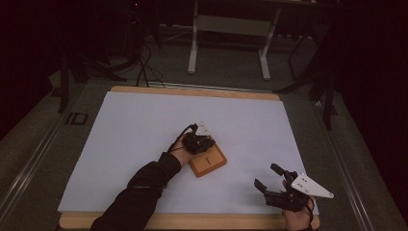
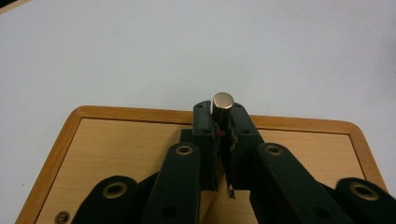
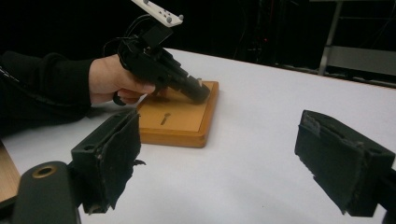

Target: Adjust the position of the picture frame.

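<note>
Looking down along the left gripper (image 2: 223, 122), its two black jaws closing tight on a small metal cylinder (image 2: 222, 106) standing upright between the tips, round shiny end facing up. Hanging over a wooden board (image 2: 122, 142) with a darker raised rim and rounded corners, a small brass fitting (image 2: 61, 217) showing near the board's lower left edge. Lying beneath the board, a white table surface (image 2: 196, 51) stretching to the top, a sliver of wood peeking in at the upper left corner

A dim lab: paper-covered table (image 1: 144, 120), floor cables (image 1: 144, 67), metal stand (image 1: 231, 29).
</note>
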